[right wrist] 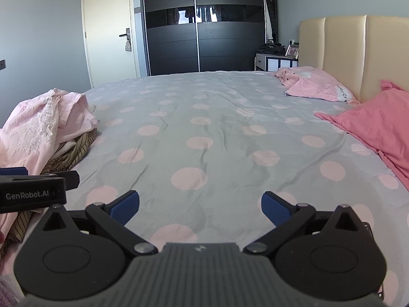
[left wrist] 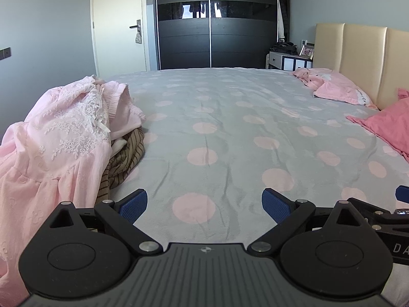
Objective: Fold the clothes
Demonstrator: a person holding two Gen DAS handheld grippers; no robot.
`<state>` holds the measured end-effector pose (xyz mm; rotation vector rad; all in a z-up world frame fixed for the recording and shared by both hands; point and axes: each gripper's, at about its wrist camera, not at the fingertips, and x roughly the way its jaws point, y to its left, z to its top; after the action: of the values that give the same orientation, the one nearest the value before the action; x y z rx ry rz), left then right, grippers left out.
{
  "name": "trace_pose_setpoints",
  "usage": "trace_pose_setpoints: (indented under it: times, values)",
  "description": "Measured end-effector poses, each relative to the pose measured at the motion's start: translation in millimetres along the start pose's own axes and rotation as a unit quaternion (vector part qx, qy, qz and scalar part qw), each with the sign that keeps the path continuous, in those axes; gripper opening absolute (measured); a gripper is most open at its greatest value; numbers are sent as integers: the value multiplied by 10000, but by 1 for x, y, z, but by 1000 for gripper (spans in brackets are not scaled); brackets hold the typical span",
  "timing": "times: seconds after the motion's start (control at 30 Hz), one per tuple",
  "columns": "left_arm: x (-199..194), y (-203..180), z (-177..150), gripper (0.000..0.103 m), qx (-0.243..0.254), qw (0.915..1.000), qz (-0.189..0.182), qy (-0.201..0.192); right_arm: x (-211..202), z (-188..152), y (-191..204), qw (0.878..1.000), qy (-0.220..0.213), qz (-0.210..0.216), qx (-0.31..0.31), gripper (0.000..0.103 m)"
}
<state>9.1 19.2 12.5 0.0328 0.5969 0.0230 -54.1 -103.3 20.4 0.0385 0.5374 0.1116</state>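
Off to your left on the bed (left wrist: 230, 117) sits the clothes pile (left wrist: 64, 133), right beside your left gripper (left wrist: 204, 204). Right gripper (right wrist: 200, 206) is farther away. Both gape wide, empty, so lefty's your reach.

Left black gripper with blue pads (left wrist: 204, 206), jaws spread wide, holding nothing, right black gripper with blue pads (right wrist: 200, 207) level beside it, likewise wide apart
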Motion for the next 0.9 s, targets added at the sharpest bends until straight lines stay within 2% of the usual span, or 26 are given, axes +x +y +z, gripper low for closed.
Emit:
trace_pose_setpoints:
  times: [0.3, 0.9]
  values:
    - [11, -5, -4, 98, 94, 9999, 32, 138, 10, -4, -8, 9997, 189, -104, 115, 102]
    - [18, -3, -9, 98, 130, 9992, 132, 355, 15, -4, -9, 9996, 204, -82, 150, 102]
